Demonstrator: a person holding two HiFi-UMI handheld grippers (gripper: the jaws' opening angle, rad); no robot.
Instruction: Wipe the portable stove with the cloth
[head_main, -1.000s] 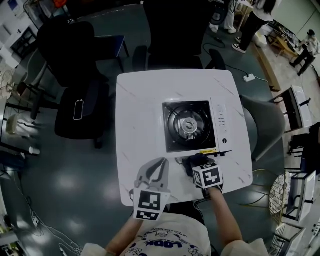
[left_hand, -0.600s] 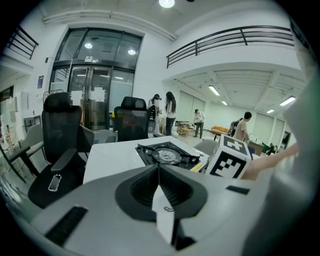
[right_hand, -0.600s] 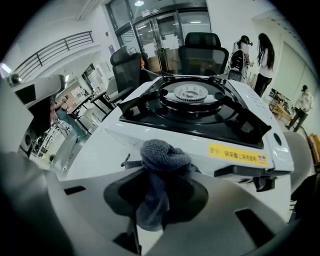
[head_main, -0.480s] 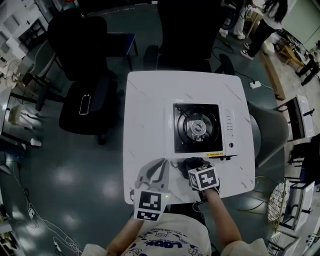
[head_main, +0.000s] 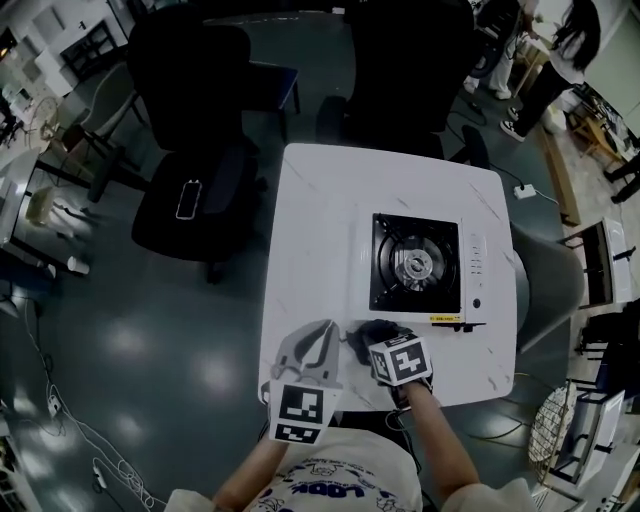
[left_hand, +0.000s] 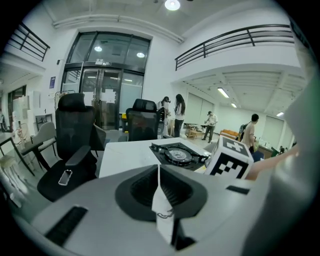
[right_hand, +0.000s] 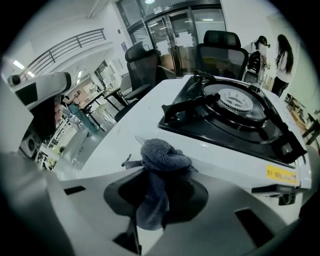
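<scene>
- At the table's (head_main: 310, 250) near edge, the right gripper (head_main: 370, 338) clamps the cloth (right_hand: 164, 156) — just short of the stove (head_main: 415, 265)
- Left gripper (head_main: 322, 338) beside it — jaws closed, empty

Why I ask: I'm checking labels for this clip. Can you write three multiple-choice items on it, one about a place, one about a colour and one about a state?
1. Where on the table does the portable stove stand?
A. The person's left half
B. The person's right half
C. Hanging off the near edge

2. What colour is the cloth?
A. Dark grey
B. Bright yellow
C. White

3. What state is the right gripper in?
A. Open and empty
B. Shut on the stove's knob
C. Shut on the cloth

Answers:
1 B: the head view shows the stove on the right part of the white top.
2 A: the right gripper view shows a dark grey bunched fabric.
3 C: in that view the jaws pinch the cloth, which bulges above them.
</scene>
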